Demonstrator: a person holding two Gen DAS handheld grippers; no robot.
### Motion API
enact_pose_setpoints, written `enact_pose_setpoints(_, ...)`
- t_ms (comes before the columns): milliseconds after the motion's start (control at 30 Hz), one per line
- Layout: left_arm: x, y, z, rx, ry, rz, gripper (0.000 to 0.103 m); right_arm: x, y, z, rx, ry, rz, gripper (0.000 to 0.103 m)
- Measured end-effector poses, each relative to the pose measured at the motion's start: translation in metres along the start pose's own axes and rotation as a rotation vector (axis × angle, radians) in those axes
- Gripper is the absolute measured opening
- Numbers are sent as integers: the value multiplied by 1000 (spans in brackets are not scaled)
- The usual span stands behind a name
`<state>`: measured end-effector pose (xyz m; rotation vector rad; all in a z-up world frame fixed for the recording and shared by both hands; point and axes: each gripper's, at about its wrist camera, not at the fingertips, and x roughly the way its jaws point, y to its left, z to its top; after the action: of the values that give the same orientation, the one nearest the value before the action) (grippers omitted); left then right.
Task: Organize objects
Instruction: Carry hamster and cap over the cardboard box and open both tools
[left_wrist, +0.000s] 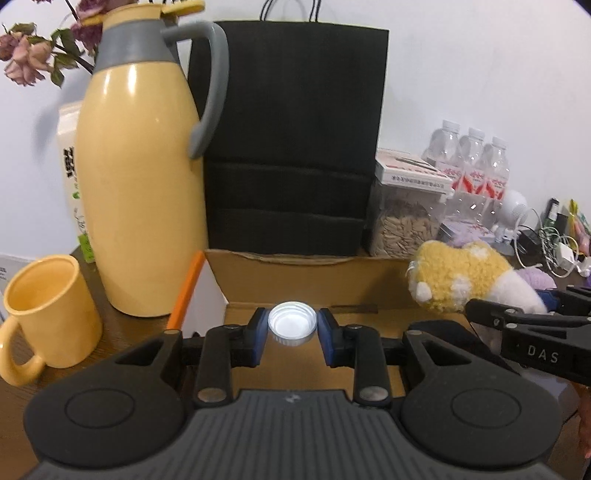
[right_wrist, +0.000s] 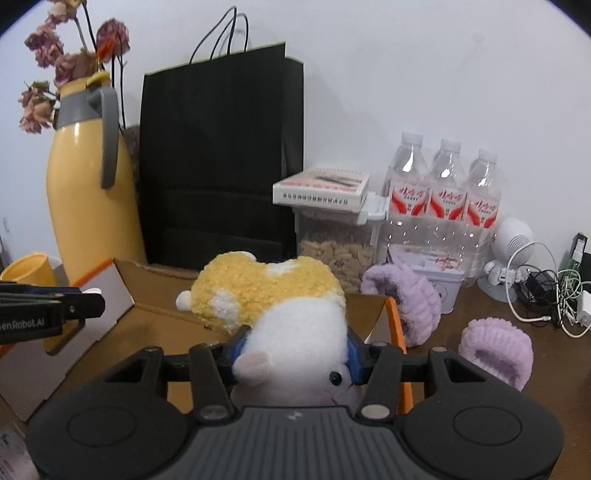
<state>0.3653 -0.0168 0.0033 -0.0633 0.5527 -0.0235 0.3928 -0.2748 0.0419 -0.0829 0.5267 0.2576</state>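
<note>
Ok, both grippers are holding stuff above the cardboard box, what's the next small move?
Probably lower the left gripper and release the white cap into the cardboard box: it is pinched above the open box, as is the plush toy.

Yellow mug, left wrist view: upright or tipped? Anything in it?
Upright and empty. The yellow mug stands on its base beside the thermos jug, mouth up, and its bare inner wall shows with nothing inside.
</note>
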Motion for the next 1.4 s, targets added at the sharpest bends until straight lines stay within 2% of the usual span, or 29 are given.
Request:
enact_pose_setpoints(33,-1,0,-1,-1,-2,-7,38,0,0,-2,-1,11,4,53)
enact_pose_setpoints(67,-3,0,-2,3,-11,-6,53,0,0,-2,-3,16,8,62)
enact_pose_setpoints(100,-5,-1,-3,7,-28,-1,76,-1,1,-3,-5,15,6,79)
enact_pose_setpoints(167,-12,-2,-4,13,-77,17,103,-8,3,-4,-15,-8,-5,96)
enact_pose_setpoints(233,-17,-3,-4,9,-108,30,103,-12,4,-3,-18,-16,2,100)
enact_pose_setpoints(300,-16,-3,-3,3,-101,32,103,-14,5,-2,-15,-17,12,103)
enact_pose_setpoints(700,-27,-4,1,8,-121,34,103,-33,14,0,-34,-62,25,103)
enact_pose_setpoints(867,-49,-3,2,0,-157,26,103,-60,19,-2,-49,-104,25,103)
enact_pose_setpoints(1033,-72,-2,-5,11,-156,19,103,-89,21,-9,-43,-128,16,103)
enact_pose_setpoints(1400,-123,15,-30,13,-131,52,103,-151,25,-45,-48,-112,-15,103)
